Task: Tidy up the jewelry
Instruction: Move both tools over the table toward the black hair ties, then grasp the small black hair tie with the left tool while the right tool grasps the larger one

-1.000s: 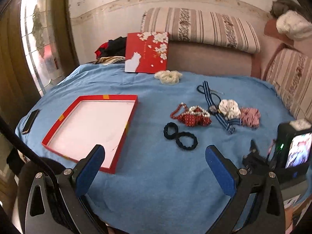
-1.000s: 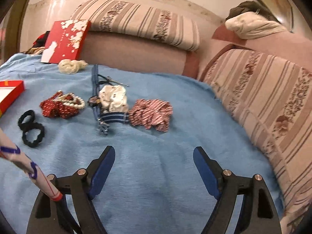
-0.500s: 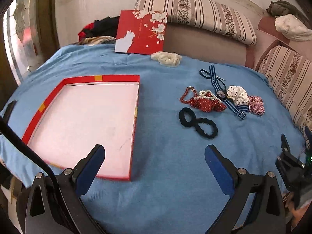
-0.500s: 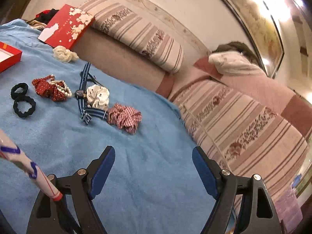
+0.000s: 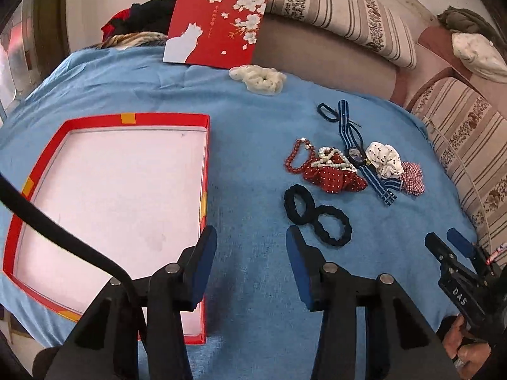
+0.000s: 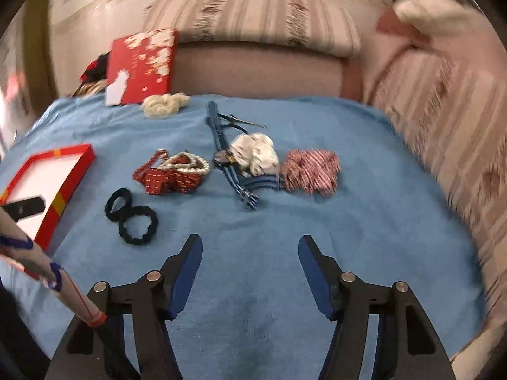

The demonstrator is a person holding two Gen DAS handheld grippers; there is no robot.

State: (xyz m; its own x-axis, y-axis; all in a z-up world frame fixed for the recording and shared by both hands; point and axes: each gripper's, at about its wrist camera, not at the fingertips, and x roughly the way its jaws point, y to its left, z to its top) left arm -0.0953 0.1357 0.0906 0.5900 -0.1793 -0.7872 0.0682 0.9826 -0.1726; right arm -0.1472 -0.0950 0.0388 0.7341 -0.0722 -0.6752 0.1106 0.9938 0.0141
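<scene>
Left gripper point(image 5: 250, 253): jaws apart, holding nothing, above the blue blanket point(image 5: 253, 133) at the near right edge of the red tray point(image 5: 205, 145).
Right gripper point(image 6: 250, 262): jaws apart, empty, over bare blanket.
Surface: blue blanket, striped sofa cushions point(image 6: 253, 22) behind and to the right.
Jewelry: ahead of both grippers, apart from the jaws; two black hair ties point(image 5: 317, 213) lie nearest.
Further out: red polka-dot scrunchie point(image 5: 332, 179) with pearl bracelet point(image 5: 332, 158) on it, red bead bracelet point(image 5: 294, 158), blue striped watch point(image 5: 356, 155), white scrunchie point(image 5: 385, 158), red checked scrunchie point(image 5: 412, 177).
Far edge: cream scrunchie point(image 5: 256, 77), one red lid point(image 5: 218, 28) leaning upright.
</scene>
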